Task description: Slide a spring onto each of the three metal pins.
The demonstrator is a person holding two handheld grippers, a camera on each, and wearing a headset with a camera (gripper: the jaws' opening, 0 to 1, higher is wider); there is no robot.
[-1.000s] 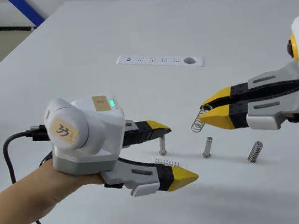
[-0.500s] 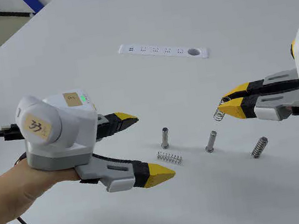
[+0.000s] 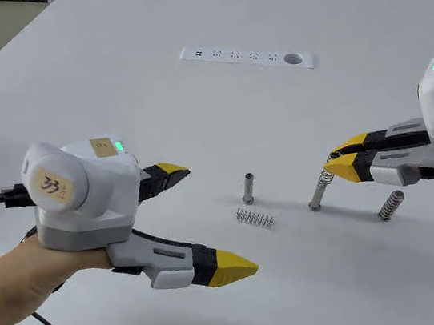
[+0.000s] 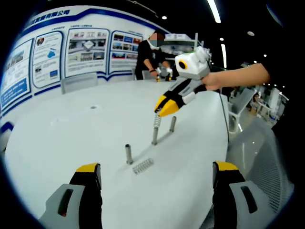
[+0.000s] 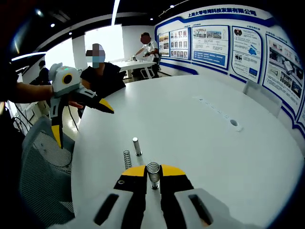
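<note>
Three metal pins stand on the white table (image 3: pixel 108 81). The left pin (image 3: pixel 248 188) is bare, and a loose spring (image 3: pixel 255 218) lies flat just in front of it. My right gripper (image 3: pixel 337 162) is shut on a spring (image 3: pixel 327 177) whose lower end sits over the top of the middle pin (image 3: pixel 316 199). In the right gripper view that spring (image 5: pixel 153 171) stands upright between the yellow tips (image 5: pixel 153 179). The right pin (image 3: pixel 390 204) wears a spring. My left gripper (image 3: pixel 209 218) hovers open to the left of the pins, holding nothing.
A white power strip (image 3: pixel 246 56) lies flat on the far part of the table. Mesh chairs (image 5: pixel 43 162) stand at the table's edge, and people work at another table (image 4: pixel 157 78) in the background.
My right gripper has come down and left with its spring, from above the table onto the top of the middle pin. The left gripper has stayed open in about the same place.
</note>
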